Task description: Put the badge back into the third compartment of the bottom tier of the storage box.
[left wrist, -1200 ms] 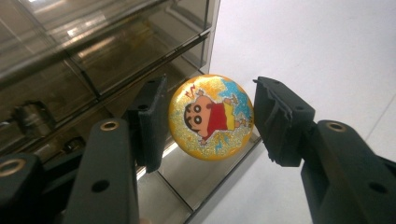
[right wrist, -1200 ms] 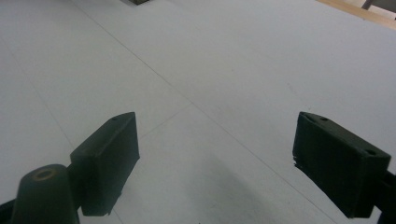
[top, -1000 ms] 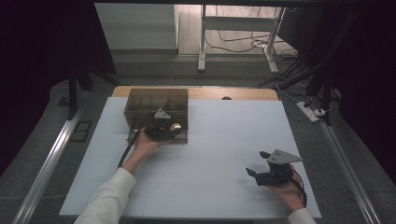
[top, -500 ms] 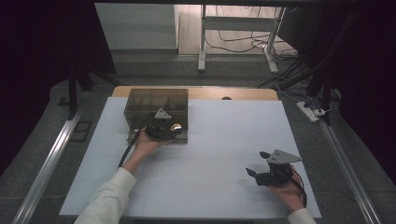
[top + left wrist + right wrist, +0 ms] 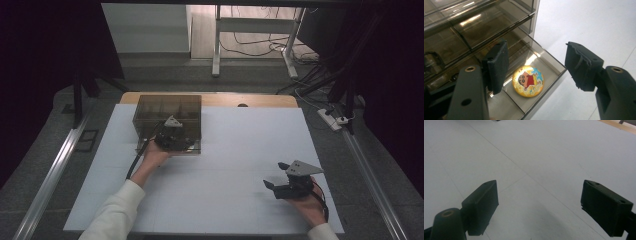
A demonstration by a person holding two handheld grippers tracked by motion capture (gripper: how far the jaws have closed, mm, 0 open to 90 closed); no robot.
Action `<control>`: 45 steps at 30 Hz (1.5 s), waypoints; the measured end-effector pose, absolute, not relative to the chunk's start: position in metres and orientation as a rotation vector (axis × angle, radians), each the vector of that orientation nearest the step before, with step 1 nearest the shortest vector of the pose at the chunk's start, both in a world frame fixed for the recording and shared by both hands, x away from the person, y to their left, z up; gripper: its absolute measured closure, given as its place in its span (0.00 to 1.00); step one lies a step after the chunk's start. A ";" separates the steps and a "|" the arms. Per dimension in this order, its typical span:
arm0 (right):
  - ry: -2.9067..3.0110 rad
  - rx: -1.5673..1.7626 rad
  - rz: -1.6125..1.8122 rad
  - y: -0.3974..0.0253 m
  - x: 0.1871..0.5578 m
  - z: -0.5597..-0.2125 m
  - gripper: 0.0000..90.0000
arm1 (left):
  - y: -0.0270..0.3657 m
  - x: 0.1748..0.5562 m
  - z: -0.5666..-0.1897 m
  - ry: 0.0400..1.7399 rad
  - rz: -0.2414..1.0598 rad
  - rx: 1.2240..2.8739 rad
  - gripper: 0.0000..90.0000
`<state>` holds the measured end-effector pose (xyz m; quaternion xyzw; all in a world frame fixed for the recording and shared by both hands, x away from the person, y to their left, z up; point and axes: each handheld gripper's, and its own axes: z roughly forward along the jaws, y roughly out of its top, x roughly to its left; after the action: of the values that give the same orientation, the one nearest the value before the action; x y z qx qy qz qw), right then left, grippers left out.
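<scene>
A smoky transparent drawer cabinet [image 5: 169, 110] stands on the white table toward the back left. Its bottom drawer [image 5: 549, 62] is pulled out, and a round yellow badge with a cartoon boy [image 5: 528, 80] lies flat on the drawer floor. My left gripper [image 5: 174, 136] hovers over that drawer; in the left gripper view [image 5: 537, 67] its jaws stand wide apart above the badge, holding nothing. My right gripper [image 5: 276, 176] rests low at the front right of the table, open, and the right gripper view [image 5: 539, 205] has bare white tabletop between the jaws.
The white table top [image 5: 240, 150] spreads between the two hands. A wooden edge [image 5: 250, 101] shows behind the cabinet. Metal rails [image 5: 55, 170] run along both sides of the table, and cables and a power strip [image 5: 336, 119] lie on the floor beyond.
</scene>
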<state>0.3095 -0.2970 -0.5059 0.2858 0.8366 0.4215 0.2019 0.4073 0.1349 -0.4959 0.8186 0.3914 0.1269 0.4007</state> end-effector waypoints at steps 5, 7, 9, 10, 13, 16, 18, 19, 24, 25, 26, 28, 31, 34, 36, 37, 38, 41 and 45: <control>2.334 0.800 1.180 -0.297 0.310 -0.506 0.16 | 0.136 0.402 -0.491 0.969 0.331 2.084 0.37; 2.334 0.800 1.181 -0.297 0.310 -0.506 0.16 | 0.137 0.400 -0.489 0.963 0.331 2.081 0.37; 2.334 0.801 1.179 -0.297 0.310 -0.506 0.16 | 0.138 0.398 -0.487 0.960 0.339 2.080 0.35; 2.334 0.800 1.181 -0.297 0.310 -0.506 0.16 | 0.138 0.397 -0.486 0.956 0.340 2.081 0.35; 2.333 0.801 1.178 -0.298 0.310 -0.506 0.16 | 0.137 0.395 -0.485 0.948 0.340 2.089 0.32; 2.327 0.806 1.195 -0.298 0.312 -0.506 0.16 | 0.138 0.392 -0.482 0.937 0.346 2.098 0.28; 2.330 0.813 1.187 -0.299 0.314 -0.507 0.16 | 0.139 0.390 -0.481 0.926 0.333 2.085 0.26; 2.332 0.824 1.190 -0.300 0.314 -0.508 0.16 | 0.139 0.389 -0.481 0.920 0.323 2.077 0.25; 2.324 0.832 1.208 -0.302 0.314 -0.508 0.16 | 0.137 0.381 -0.481 0.908 0.320 2.094 0.21; 2.321 0.829 1.207 -0.302 0.313 -0.507 0.16 | 0.137 0.379 -0.481 0.903 0.323 2.099 0.21; 2.317 0.827 1.217 -0.302 0.313 -0.507 0.16 | 0.137 0.377 -0.480 0.899 0.328 2.103 0.21; 2.320 0.832 1.205 -0.302 0.312 -0.507 0.16 | 0.138 0.372 -0.480 0.898 0.329 2.103 0.21; 2.320 0.835 1.207 -0.303 0.312 -0.507 0.16 | 0.140 0.364 -0.479 0.889 0.340 2.110 0.21; 2.324 0.830 1.204 -0.303 0.311 -0.507 0.16 | 0.144 0.355 -0.479 0.883 0.357 2.126 0.21; 2.323 0.832 1.204 -0.303 0.310 -0.507 0.16 | 0.149 0.349 -0.479 0.884 0.365 2.122 0.21; 2.317 0.839 1.214 -0.303 0.310 -0.508 0.16 | 0.151 0.346 -0.479 0.887 0.367 2.118 0.21; 2.319 0.840 1.210 -0.304 0.309 -0.507 0.16 | 0.154 0.342 -0.480 0.888 0.368 2.116 0.21; 2.314 0.852 1.219 -0.305 0.309 -0.508 0.16 | 0.162 0.332 -0.482 0.891 0.382 2.109 0.21; 2.305 0.863 1.229 -0.307 0.308 -0.508 0.16 | 0.174 0.320 -0.484 0.905 0.382 2.095 0.21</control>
<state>0.3078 -0.3069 -0.5076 0.3077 0.8220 0.4381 0.1941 0.3199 0.1740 -0.4837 0.8291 0.3581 0.1513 0.4019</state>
